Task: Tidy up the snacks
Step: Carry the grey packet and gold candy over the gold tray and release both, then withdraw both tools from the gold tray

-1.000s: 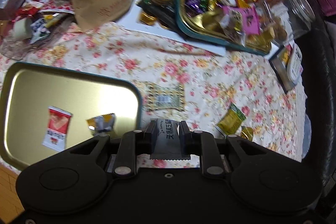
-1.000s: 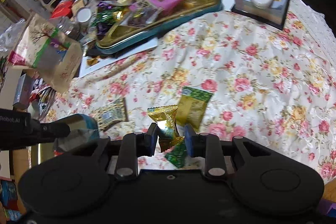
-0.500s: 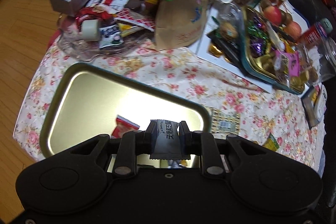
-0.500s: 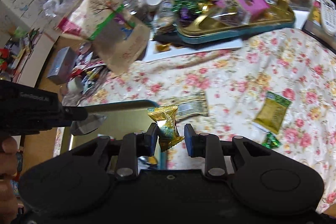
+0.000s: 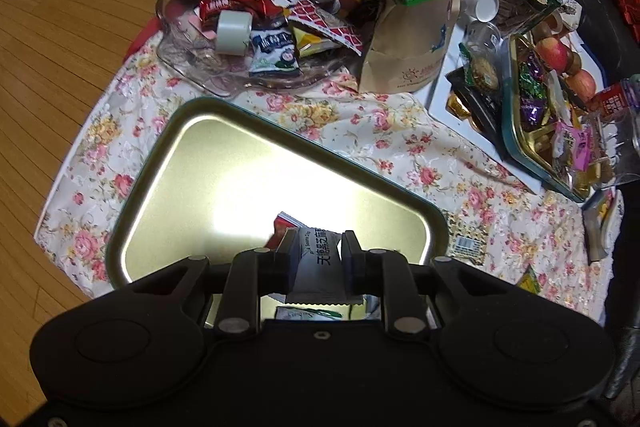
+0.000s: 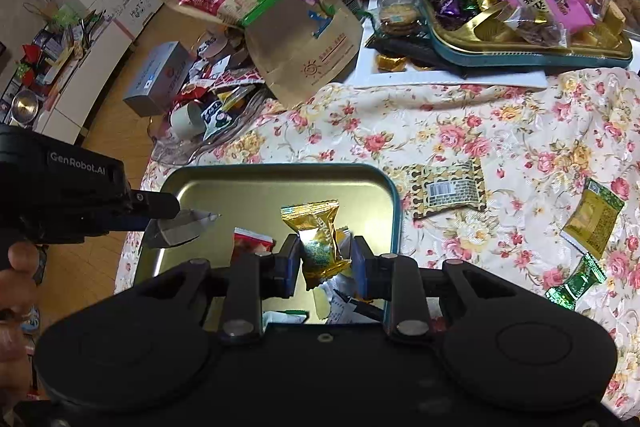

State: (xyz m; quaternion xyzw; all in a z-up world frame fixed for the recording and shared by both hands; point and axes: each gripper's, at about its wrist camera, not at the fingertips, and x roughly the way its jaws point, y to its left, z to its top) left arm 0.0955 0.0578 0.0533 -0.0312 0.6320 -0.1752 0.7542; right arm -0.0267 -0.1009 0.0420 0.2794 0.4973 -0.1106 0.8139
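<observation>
My left gripper (image 5: 318,253) is shut on a grey snack packet (image 5: 320,263) with black print and hangs over the near part of a gold tray (image 5: 192,155). A red and white packet (image 5: 282,221) lies in the tray just behind it. In the right wrist view my right gripper (image 6: 324,259) is shut on a gold-wrapped candy (image 6: 318,241) above the same tray (image 6: 240,191), near its right rim. The grey packet (image 6: 180,227) shows there at the left, over the tray's left side. A red packet (image 6: 252,239) lies in the tray between the two.
On the floral cloth right of the tray lie a patterned packet (image 6: 448,189), a yellow-green packet (image 6: 592,223) and a green candy (image 6: 576,281). Behind stand a brown paper bag (image 5: 416,7), a glass dish of snacks (image 5: 256,39) and a teal tray of sweets (image 6: 520,51). A hand (image 6: 16,267) holds the left gripper.
Both grippers have swung left across the cloth and now hang over the gold tray. Each still holds its packet. The loose packets on the cloth now lie off to the right.
</observation>
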